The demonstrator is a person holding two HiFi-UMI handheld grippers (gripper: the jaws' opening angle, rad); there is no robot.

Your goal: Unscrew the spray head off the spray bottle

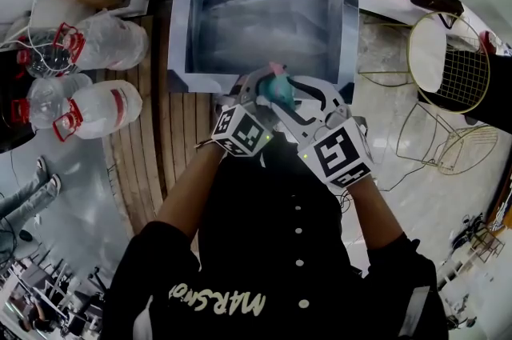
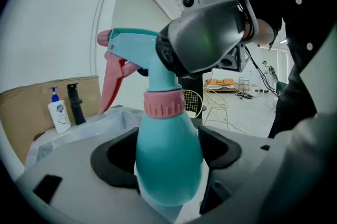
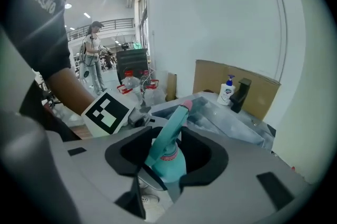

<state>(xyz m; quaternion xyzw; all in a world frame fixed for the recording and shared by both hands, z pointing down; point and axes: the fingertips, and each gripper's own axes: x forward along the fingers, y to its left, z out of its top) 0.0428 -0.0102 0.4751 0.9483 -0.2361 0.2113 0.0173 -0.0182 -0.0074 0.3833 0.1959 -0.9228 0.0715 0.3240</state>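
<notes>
Since the teal spray bottle (image 2: 169,133) is probably light, smooth plastic that slips or dents under squeeze, the left gripper (image 2: 167,157) clamps its belly between its jaws, while the right gripper (image 3: 167,157) is closed on the pink-triggered spray head (image 3: 171,130) above the ribbed pink collar (image 2: 164,103).

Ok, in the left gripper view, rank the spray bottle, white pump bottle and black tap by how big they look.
1. spray bottle, by far, though it sits right at the camera.
2-3. white pump bottle and black tap: alike in height, far back, not ranked.
</notes>
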